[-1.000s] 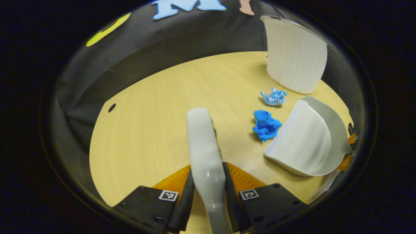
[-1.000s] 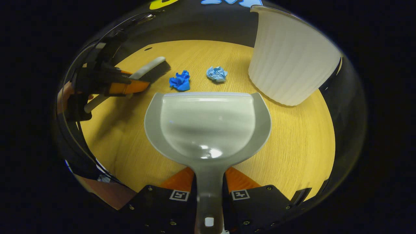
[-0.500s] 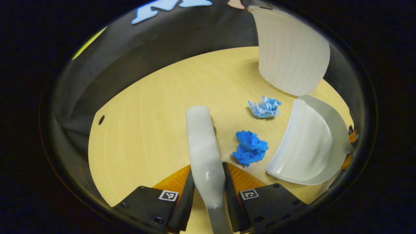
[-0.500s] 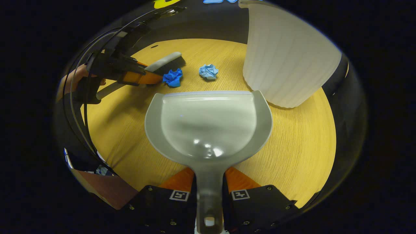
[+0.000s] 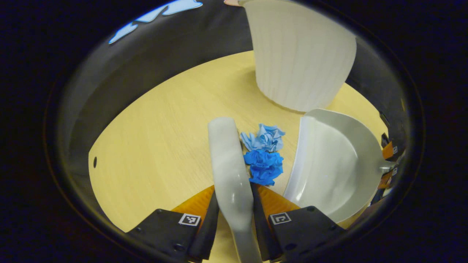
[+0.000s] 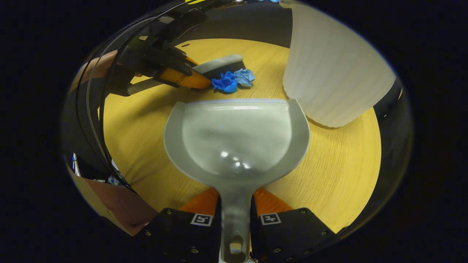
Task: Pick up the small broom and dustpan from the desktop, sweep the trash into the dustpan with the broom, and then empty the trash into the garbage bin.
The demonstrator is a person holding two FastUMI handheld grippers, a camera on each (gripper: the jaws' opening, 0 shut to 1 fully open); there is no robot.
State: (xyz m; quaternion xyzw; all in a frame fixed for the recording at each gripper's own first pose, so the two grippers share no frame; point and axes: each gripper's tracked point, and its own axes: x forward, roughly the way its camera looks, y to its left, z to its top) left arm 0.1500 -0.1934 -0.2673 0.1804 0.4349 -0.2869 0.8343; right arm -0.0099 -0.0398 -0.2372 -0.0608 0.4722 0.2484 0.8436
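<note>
My left gripper (image 5: 234, 210) is shut on the handle of the small grey broom (image 5: 226, 160), whose head rests on the wooden desktop (image 5: 153, 146). Two crumpled paper balls, a dark blue one (image 5: 264, 167) and a light blue one (image 5: 266, 137), lie pressed together against the broom's right side. Just right of them sits the grey dustpan (image 5: 332, 164), mouth toward the paper. In the right gripper view my right gripper (image 6: 236, 215) is shut on the dustpan's handle, the dustpan (image 6: 236, 138) lies flat, and the broom (image 6: 219, 65), both paper balls (image 6: 232, 80) and the left gripper (image 6: 182, 76) are just beyond its front lip.
A white ribbed garbage bin (image 5: 298, 58) stands on the desktop behind the dustpan, seen also as the bin (image 6: 336, 73) at the right of the right gripper view. A small dark hole (image 5: 95, 162) marks the desktop's left side. A hand (image 6: 98, 67) holds the left gripper.
The broom has swept rightward, pushing the dark blue ball against the light blue one and both closer to the dustpan's lip. The dustpan has stayed nearly still.
</note>
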